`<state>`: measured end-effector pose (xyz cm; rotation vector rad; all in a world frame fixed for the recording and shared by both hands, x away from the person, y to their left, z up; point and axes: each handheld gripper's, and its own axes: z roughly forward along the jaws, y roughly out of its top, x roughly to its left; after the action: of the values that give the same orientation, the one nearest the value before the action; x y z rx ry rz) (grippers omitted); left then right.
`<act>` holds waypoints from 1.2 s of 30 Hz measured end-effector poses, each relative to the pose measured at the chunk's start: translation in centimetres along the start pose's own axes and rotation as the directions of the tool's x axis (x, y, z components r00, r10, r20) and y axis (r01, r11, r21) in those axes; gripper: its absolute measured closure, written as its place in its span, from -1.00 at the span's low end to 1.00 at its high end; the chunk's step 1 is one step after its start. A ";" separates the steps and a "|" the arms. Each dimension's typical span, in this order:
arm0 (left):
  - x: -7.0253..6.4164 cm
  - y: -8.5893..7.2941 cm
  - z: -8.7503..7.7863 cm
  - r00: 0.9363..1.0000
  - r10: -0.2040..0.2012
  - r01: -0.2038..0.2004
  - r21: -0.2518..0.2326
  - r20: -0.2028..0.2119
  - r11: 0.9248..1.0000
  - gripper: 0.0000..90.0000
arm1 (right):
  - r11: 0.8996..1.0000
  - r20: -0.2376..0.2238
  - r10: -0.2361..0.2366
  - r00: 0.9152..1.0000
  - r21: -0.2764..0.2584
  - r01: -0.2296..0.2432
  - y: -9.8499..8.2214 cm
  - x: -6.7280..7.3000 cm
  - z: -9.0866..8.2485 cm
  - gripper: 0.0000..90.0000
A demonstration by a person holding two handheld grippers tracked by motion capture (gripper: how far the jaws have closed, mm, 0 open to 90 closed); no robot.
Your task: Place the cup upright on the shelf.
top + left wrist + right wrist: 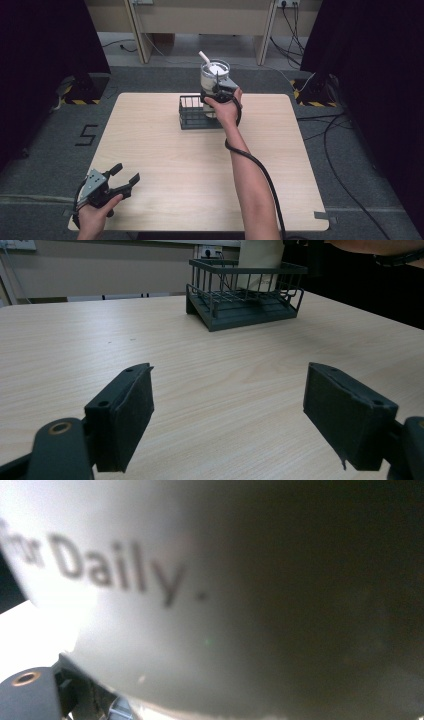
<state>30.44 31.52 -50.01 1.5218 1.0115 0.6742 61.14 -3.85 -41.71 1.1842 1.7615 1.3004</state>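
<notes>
1. High view: The right tool (218, 92) clasps a clear cup (215, 75) with a white straw (204, 56) and holds it over the far right part of a dark wire rack (192, 114) near the far edge of the counter (165, 155). The cup stays upright, probably so its pale contents do not spill; whether it is going into the rack or coming out cannot be told from here. The left tool (126, 179) waits well apart at the near left corner, jaws spread and empty, out of the working arm's way.

2. Left gripper view: The left tool (227, 405) hovers low over bare wood with its two padded jaws wide apart and nothing between them. It faces the rack (245, 305), seemingly ready to steady it if needed. The cup's pale side (260, 255) shows behind the rack's top rail, and the other forearm (380, 247) crosses the upper right corner.

3. Right gripper view: The cup's wall (200, 605) sits pressed close against the lens, blurred, with the printed words "For Daily." readable. That closeness fits a firm grasp low on the cup's side. A dark part of the right tool's body (30, 692) shows at the bottom left corner.
</notes>
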 end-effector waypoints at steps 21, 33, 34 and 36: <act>-0.1 0.0 0.0 1.000 0.006 -0.006 0.001 0.003 1.000 -0.57 | 1.000 0.000 -0.003 1.000 -0.016 0.003 -1.2 0.0 0.1 -0.79; 0.0 0.0 0.0 1.000 0.006 -0.006 0.001 0.002 1.000 -0.57 | 0.999 -0.009 0.006 1.000 -0.045 -0.007 -1.8 0.3 0.0 -0.81; 0.0 0.0 0.0 1.000 0.005 -0.005 0.001 0.002 1.000 -0.57 | 0.999 -0.008 0.007 1.000 -0.045 -0.007 -1.8 0.3 0.0 -0.81; 0.0 0.0 0.0 1.000 0.006 -0.006 0.001 0.002 1.000 -0.57 | 0.999 -0.002 0.000 1.000 -0.051 -0.001 -1.8 0.3 -0.1 -0.81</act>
<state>30.42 31.49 -49.97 1.5268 1.0063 0.6766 60.42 -3.77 -43.43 1.1554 1.7190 1.3396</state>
